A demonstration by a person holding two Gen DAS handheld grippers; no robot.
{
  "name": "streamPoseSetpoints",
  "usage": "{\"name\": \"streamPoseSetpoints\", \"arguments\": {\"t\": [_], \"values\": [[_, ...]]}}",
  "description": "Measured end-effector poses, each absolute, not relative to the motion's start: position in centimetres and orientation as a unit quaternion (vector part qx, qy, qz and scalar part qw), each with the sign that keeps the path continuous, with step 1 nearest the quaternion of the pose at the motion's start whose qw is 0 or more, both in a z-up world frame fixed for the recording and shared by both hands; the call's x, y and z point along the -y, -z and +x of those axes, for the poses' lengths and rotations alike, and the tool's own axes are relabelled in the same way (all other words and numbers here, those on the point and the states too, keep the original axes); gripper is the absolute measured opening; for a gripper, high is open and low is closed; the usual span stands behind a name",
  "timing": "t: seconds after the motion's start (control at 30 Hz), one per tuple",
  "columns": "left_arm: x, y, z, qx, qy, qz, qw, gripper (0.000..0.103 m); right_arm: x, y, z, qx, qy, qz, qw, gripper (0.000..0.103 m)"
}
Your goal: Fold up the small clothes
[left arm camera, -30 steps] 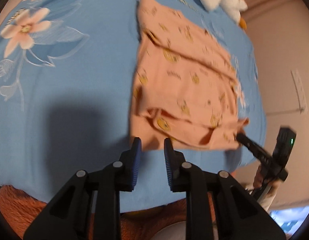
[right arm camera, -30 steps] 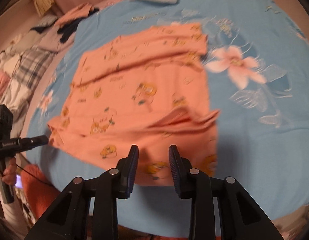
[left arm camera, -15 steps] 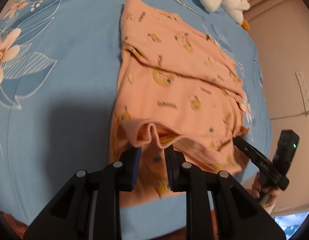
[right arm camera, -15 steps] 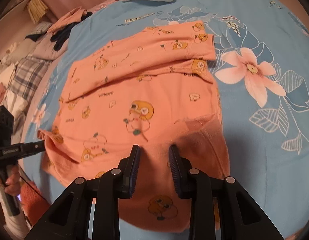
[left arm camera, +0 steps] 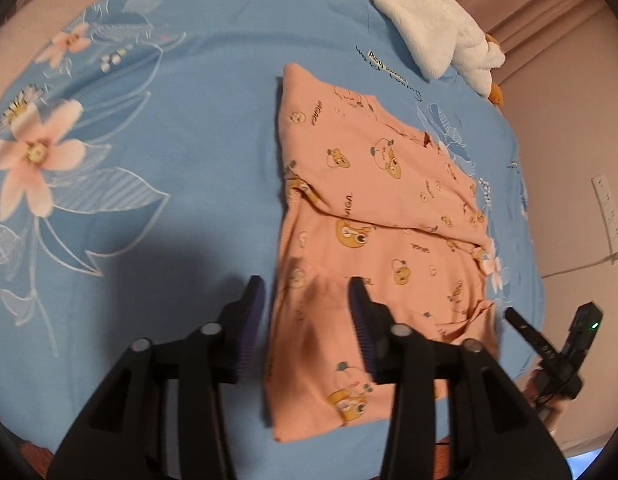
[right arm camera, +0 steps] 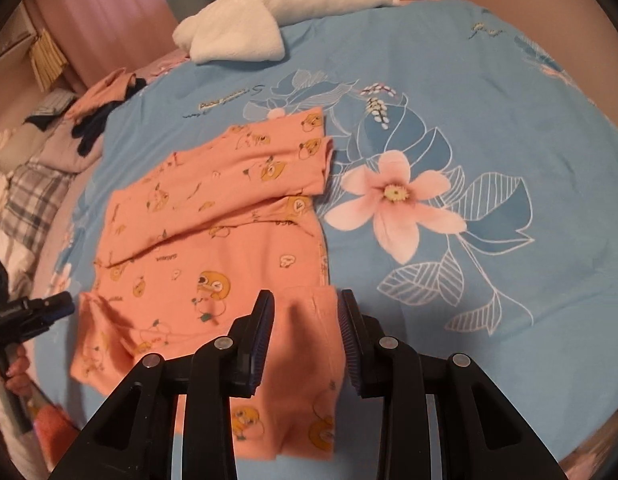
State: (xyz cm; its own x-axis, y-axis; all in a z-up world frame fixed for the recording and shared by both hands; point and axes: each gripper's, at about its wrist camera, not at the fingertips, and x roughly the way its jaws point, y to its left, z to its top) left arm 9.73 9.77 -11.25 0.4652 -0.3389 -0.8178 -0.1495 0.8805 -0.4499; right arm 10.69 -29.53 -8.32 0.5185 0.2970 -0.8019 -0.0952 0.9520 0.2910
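A small peach child's garment (left arm camera: 373,216) with yellow bear prints lies on a blue floral bedsheet (left arm camera: 181,184). It also shows in the right wrist view (right arm camera: 213,240), with the near part folded over the body and the sleeves folded across the far part. My left gripper (left arm camera: 305,292) is open and empty, just above the garment's near fold. My right gripper (right arm camera: 305,304) is open and empty above the same folded flap (right arm camera: 305,360). Each gripper shows at the edge of the other's view, the right (left arm camera: 557,344) and the left (right arm camera: 29,312).
A white plush toy (left arm camera: 433,28) lies at the far edge of the bed and also shows in the right wrist view (right arm camera: 277,12). Piled clothes (right arm camera: 97,112) and a plaid cloth (right arm camera: 25,200) lie at the left beyond the sheet. A wall with a socket (left arm camera: 609,216) is at the right.
Both grippers carried the garment's near edge forward over its body, then opened and let it go. The folded flap now lies flat on the garment.
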Motion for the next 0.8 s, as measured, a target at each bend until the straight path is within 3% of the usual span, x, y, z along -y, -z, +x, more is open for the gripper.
{"name": "streamPoseSetpoints", "arguments": {"t": [0.03,0.07,0.23,0.3,0.37,0.43,0.8], "values": [[-9.6,11.2,9.5,-0.512,0.056,-0.227,0.827,0.056,29.4,8.4,10.5,-0.478,-0.120,0.101,0.864,0.052],[-9.3,11.2,9.3,-0.509,0.058,-0.214,0.832,0.060,29.1,8.5,10.5,-0.478,-0.123,0.095,0.865,0.054],[-8.5,12.5,8.9,-0.513,0.068,-0.206,0.830,0.060,27.0,10.4,11.0,-0.501,-0.124,0.047,0.855,0.054],[-8.6,13.0,8.8,-0.517,0.069,-0.218,0.825,0.059,26.8,11.0,11.0,-0.508,-0.122,0.044,0.851,0.049],[-8.5,13.1,8.6,-0.516,0.068,-0.221,0.824,0.059,26.5,11.3,11.1,-0.509,-0.137,0.041,0.849,0.023],[-8.5,12.9,8.4,-0.512,0.068,-0.218,0.828,0.059,26.6,11.0,10.9,-0.501,-0.130,0.034,0.855,0.010],[-7.7,12.4,8.7,-0.500,0.086,-0.200,0.838,0.058,29.2,6.4,8.7,-0.436,-0.114,0.084,0.889,0.007]]}}
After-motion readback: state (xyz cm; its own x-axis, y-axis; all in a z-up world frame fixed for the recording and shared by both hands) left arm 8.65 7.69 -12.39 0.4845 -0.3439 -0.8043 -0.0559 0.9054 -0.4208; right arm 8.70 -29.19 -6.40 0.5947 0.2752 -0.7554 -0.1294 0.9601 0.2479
